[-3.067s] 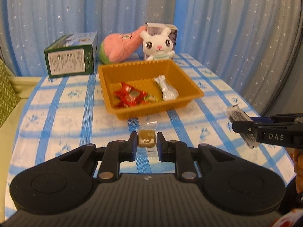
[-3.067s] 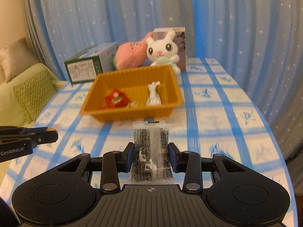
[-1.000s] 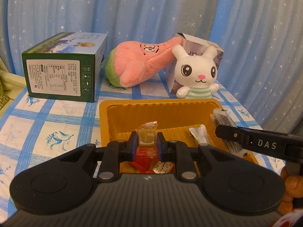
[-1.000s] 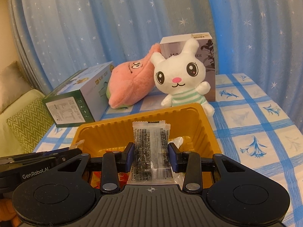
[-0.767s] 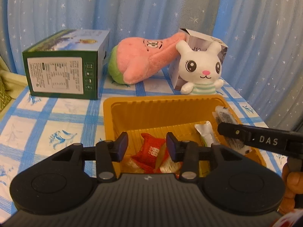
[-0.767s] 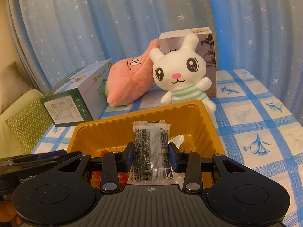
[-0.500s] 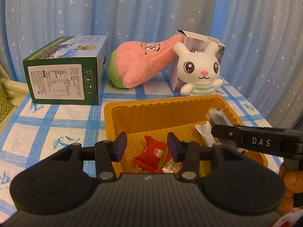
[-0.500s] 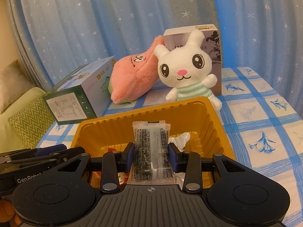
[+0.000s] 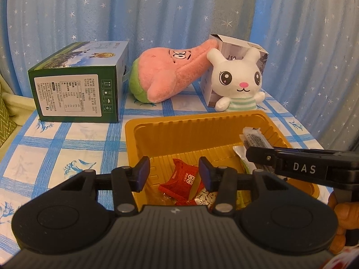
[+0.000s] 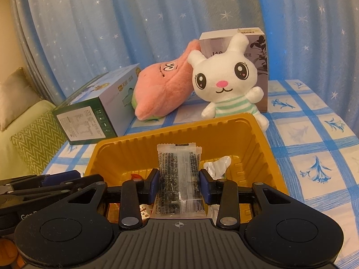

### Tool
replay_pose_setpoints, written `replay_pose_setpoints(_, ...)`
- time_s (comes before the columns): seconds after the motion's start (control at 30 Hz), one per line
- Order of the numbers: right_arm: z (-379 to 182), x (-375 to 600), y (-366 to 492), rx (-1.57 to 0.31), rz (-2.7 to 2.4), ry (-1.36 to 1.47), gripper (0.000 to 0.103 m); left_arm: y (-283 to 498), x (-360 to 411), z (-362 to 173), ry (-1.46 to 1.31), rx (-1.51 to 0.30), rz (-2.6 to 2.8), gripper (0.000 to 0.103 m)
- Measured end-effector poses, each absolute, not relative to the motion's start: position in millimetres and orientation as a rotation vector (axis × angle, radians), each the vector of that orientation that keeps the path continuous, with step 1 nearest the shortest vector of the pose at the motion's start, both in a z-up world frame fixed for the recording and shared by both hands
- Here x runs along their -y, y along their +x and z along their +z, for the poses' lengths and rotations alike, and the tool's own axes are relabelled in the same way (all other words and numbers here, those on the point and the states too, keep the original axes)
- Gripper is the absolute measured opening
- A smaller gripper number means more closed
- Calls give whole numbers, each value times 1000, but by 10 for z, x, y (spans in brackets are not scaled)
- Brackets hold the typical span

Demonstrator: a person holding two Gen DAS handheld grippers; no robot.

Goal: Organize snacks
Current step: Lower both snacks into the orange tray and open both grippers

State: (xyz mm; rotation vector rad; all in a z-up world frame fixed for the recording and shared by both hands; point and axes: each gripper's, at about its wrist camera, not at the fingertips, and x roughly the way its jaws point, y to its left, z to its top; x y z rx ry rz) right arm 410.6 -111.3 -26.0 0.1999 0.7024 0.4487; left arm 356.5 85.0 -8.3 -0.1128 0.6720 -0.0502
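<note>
An orange tray (image 9: 157,121) (image 10: 157,134) on the blue-checked tablecloth holds red candies (image 9: 184,177), a white wrapper (image 10: 218,164) and other small sweets. My left gripper (image 9: 174,168) hangs over the tray's near left part, open, nothing between its fingers. In the right wrist view its fingers (image 10: 56,179) show at the left. My right gripper (image 10: 179,179) is shut on a clear packet of black-speckled snack (image 10: 178,163) above the tray's near side. In the left wrist view that gripper (image 9: 253,154) comes in from the right with the packet (image 9: 254,137) sticking out past it.
Behind the tray stand a green box (image 9: 76,92), a pink plush (image 9: 170,71), a white bunny plush (image 9: 237,83) and a grey box (image 9: 233,44), with a blue curtain behind. A green zigzag cushion (image 10: 33,139) lies left of the table. A hand (image 9: 341,210) holds the right gripper.
My left gripper opened and the clear-wrapped brown candy dropped from it into the tray. The right gripper still holds its packet over the tray, barely moved.
</note>
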Motion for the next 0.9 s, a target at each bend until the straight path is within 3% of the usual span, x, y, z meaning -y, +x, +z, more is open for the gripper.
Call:
replay_pose_setpoints(0.2, -272, 1133, 4117, -664, 476, 238, 39, 3567, -858, -107, -112, -677, -49, 45)
replay_pose_setpoints(0.23, -274, 1156, 4128, -657, 485, 263, 45, 3566, -860, -112, -110, -679, -49, 45)
replay_pose_setpoints(0.3, -266, 1212, 4139, -651, 461, 309, 73, 3566, -859, -125, -103, -683, -47, 45)
replay_pose_setpoints(0.33, -260, 1242, 4136, -640, 449, 324, 75, 3565, -861, -130, -99, -684, -46, 46)
replay_pose_setpoints(0.67, -232, 1294, 4137, -655, 415, 287, 75, 3555, -845, -160, -77, -687, -24, 58)
replay_pose_setpoints(0.9, -270, 1265, 4074, -689, 409, 215, 75, 3484, -826, -157, -52, -668, -6, 83)
